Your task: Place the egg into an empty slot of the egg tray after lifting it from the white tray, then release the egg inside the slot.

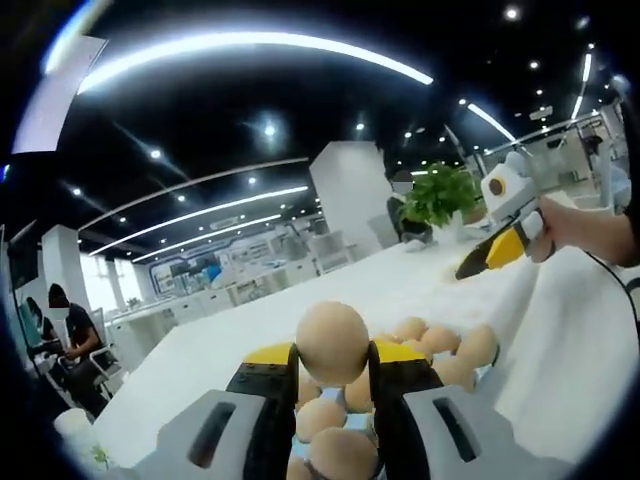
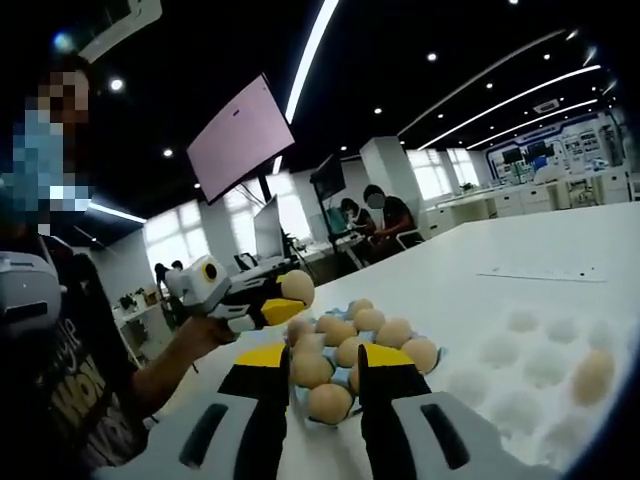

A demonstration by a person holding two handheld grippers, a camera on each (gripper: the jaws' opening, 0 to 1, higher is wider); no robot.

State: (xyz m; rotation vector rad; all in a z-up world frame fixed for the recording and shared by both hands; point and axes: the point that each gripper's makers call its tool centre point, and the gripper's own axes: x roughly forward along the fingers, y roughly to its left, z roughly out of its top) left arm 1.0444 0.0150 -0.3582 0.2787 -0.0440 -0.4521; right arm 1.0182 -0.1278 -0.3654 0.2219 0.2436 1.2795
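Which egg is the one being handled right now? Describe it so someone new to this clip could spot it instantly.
Start at the long white table and find the cluster of brown eggs in the tray. Above that cluster, the left gripper holds one egg between its yellow-tipped jaws. It alone is lifted clear of the pile, pinched on both sides; the rest lie in the tray.

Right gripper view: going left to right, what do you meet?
Person's arm → left claw holding an egg → pile of eggs behind the right claw → white tray → lone egg in a tray slot.
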